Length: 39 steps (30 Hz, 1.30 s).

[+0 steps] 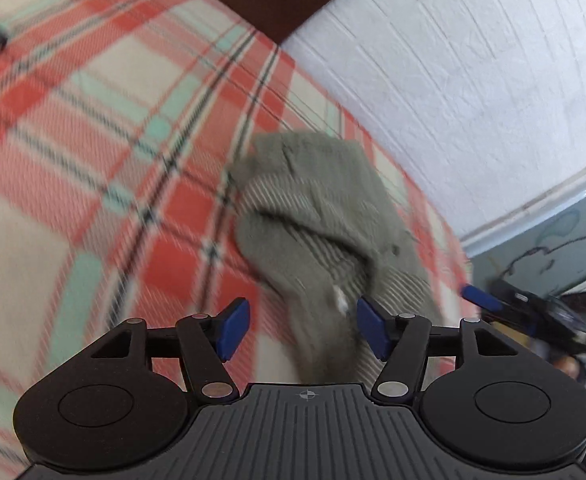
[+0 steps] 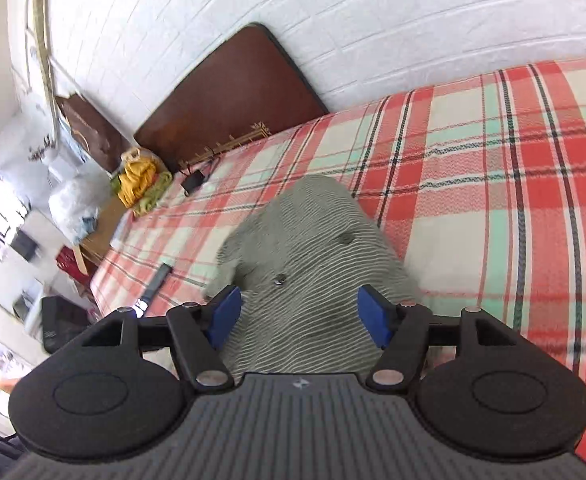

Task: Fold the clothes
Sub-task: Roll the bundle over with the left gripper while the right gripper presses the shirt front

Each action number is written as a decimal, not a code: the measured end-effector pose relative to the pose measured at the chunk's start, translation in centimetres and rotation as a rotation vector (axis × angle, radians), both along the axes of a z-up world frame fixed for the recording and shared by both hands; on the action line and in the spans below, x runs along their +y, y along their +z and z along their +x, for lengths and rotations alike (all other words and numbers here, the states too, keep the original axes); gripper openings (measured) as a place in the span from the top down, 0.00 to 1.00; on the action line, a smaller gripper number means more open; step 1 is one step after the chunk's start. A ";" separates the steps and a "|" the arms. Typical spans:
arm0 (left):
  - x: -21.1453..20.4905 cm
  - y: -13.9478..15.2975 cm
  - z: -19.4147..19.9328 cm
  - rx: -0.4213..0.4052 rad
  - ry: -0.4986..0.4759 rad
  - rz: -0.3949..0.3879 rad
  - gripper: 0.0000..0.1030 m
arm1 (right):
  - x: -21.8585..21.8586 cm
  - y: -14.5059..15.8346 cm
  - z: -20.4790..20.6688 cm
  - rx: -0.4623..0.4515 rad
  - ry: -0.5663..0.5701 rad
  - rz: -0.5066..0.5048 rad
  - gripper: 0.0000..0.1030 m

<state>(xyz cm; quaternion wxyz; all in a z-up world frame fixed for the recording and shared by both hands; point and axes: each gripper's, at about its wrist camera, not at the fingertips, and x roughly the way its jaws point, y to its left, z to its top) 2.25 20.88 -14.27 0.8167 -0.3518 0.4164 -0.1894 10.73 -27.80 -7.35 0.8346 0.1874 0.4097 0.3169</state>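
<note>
We see a soft grey-green cloth garment with fine pale ribbed stripes and small shiny buttons, mid-frame. Under it lies a coarse woven plaid blanket. Upper centre, a dark brown headboard looks smooth and faintly glossy. The wall is white with a rough embossed brick texture.

Bare plaid bedspread beside garment
</note>
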 end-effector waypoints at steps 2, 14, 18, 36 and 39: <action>-1.3 -0.1 -1.4 0.004 -0.024 -0.034 0.28 | 0.1 -0.5 0.9 -0.004 0.002 -0.024 0.33; -8.9 -1.8 -5.4 0.079 0.059 -0.139 0.21 | -1.4 -4.4 4.4 0.044 -0.009 0.062 0.32; -10.4 -2.9 -5.5 0.106 0.160 -0.135 0.21 | -2.0 -5.0 3.9 0.055 0.005 0.090 0.32; -14.7 -3.1 -3.2 0.012 0.391 -0.102 0.15 | -1.2 -7.1 8.2 0.142 0.127 0.115 0.28; -14.8 -3.1 -2.4 0.005 0.380 -0.098 0.14 | -0.2 -8.5 9.4 0.225 0.193 0.133 0.27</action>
